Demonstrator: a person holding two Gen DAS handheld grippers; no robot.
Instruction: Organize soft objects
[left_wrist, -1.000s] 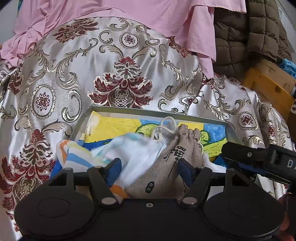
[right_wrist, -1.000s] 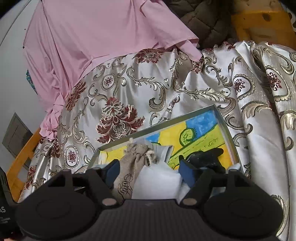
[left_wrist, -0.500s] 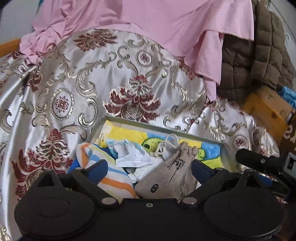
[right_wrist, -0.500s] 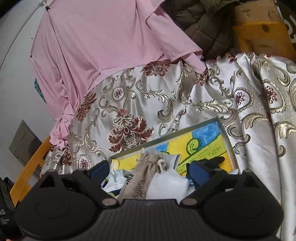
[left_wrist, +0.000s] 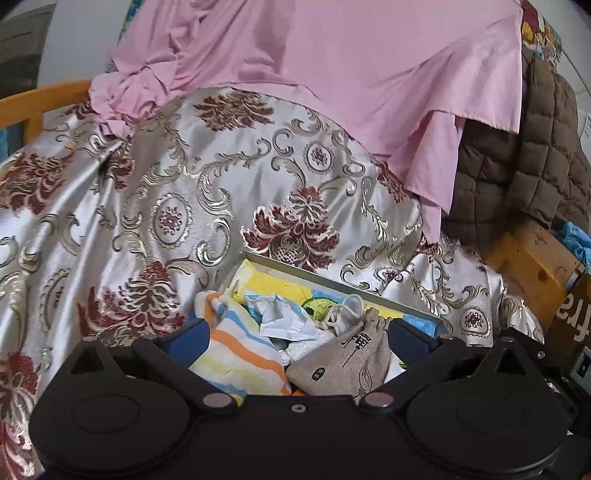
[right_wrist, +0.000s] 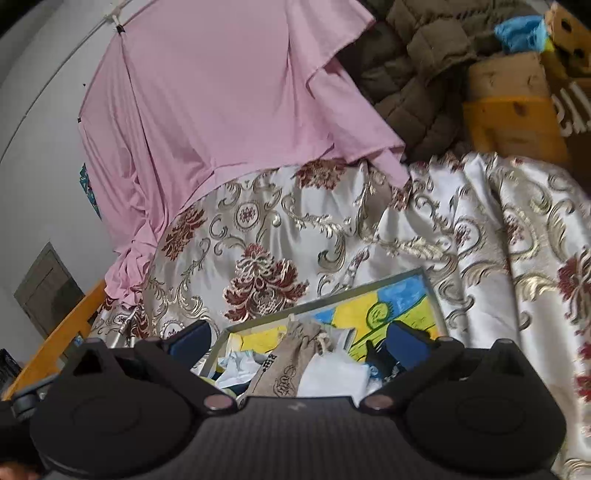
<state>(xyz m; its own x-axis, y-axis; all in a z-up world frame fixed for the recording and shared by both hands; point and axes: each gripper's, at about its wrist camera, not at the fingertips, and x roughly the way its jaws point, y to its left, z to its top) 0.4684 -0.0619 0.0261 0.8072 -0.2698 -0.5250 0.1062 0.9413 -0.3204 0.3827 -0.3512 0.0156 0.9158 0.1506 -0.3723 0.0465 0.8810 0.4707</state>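
Soft things: a striped cloth (left_wrist: 236, 354), a burlap pouch (left_wrist: 345, 363) and crumpled white fabric (left_wrist: 284, 325) lie heaped in the tray (left_wrist: 332, 275).
Tray: on the patterned bedspread (left_wrist: 184, 192).
Left gripper (left_wrist: 297, 338): jaws opening, wide either side of the heap, clamping nothing.
Right gripper (right_wrist: 299, 339): jaws opening too, nothing between the pads.
Handling: light, limp, likely to sag; the bedspread looks slippery.
Hold: pinch the pouch at its tied neck, beside the cord (left_wrist: 345, 310); the cloth by a bunched fold.

Pouch (left_wrist: 345, 363) right of towel (left_wrist: 236, 350) in tray (left_wrist: 332, 277)
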